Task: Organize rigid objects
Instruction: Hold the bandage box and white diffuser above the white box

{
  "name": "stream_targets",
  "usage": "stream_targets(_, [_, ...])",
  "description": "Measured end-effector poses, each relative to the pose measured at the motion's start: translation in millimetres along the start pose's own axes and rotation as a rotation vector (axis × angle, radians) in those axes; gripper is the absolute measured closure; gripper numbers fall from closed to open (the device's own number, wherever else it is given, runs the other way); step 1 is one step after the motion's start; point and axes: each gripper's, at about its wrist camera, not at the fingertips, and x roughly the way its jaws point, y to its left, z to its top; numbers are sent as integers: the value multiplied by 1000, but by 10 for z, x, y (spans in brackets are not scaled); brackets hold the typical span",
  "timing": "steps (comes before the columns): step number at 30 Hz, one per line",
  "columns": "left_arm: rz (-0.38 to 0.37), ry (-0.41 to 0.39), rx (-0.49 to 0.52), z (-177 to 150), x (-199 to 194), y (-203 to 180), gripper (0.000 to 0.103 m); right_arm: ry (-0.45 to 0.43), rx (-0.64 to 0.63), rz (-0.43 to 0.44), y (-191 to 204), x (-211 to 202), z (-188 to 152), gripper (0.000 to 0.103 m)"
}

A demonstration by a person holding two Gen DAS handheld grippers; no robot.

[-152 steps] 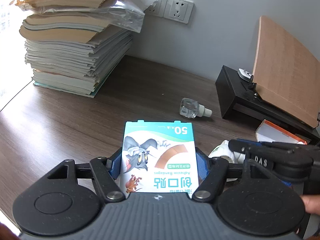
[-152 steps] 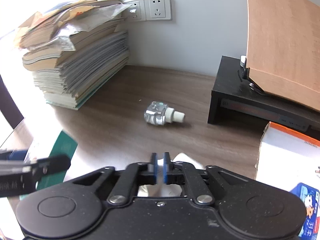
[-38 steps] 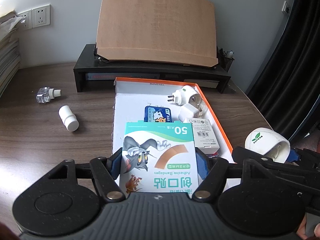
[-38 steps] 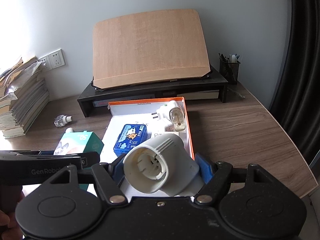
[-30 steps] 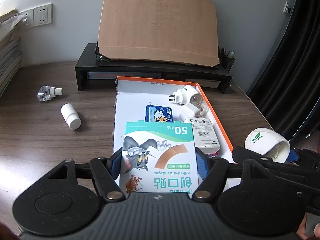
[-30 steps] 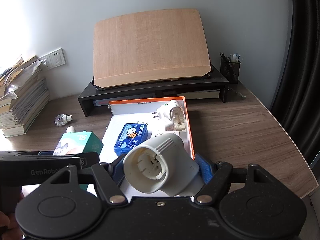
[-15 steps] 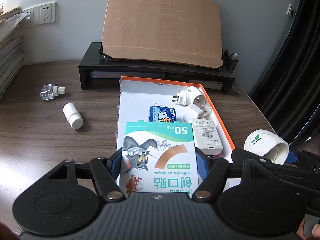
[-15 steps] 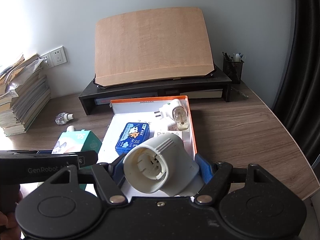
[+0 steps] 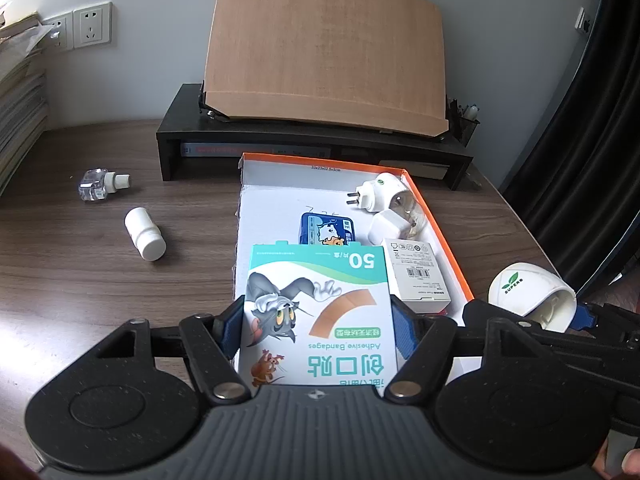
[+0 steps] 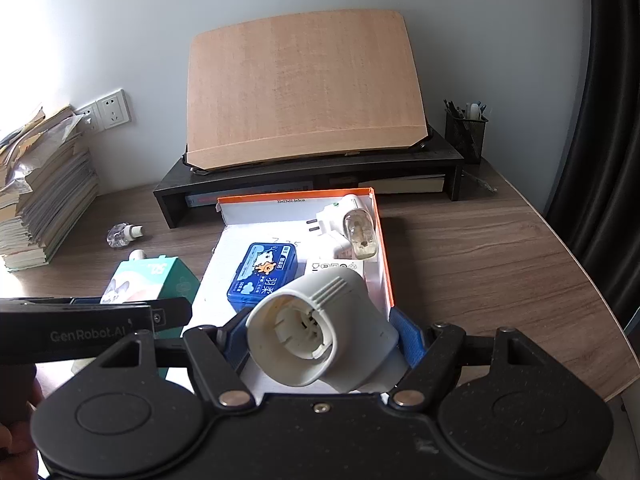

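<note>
White plug-in diffuser clamped in my right jaws, bandage box in my left (both hovering by the orange tray, ready to drop in).

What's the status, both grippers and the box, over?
Left gripper shut on bandage box. Right gripper shut on white plug-in device. Both poised at near end of orange-rimmed box, already part filled. White bottle and clear bottle on desk.

Tray sits before you on surface, w/ tin, plug & carton in it; bottle & vial lie left; stand behind.
</note>
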Motion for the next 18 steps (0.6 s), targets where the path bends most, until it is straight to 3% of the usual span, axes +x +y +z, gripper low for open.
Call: stream_targets(18, [1, 5, -3, 7, 22, -12, 32, 16, -2, -1, -17, 28, -36, 16])
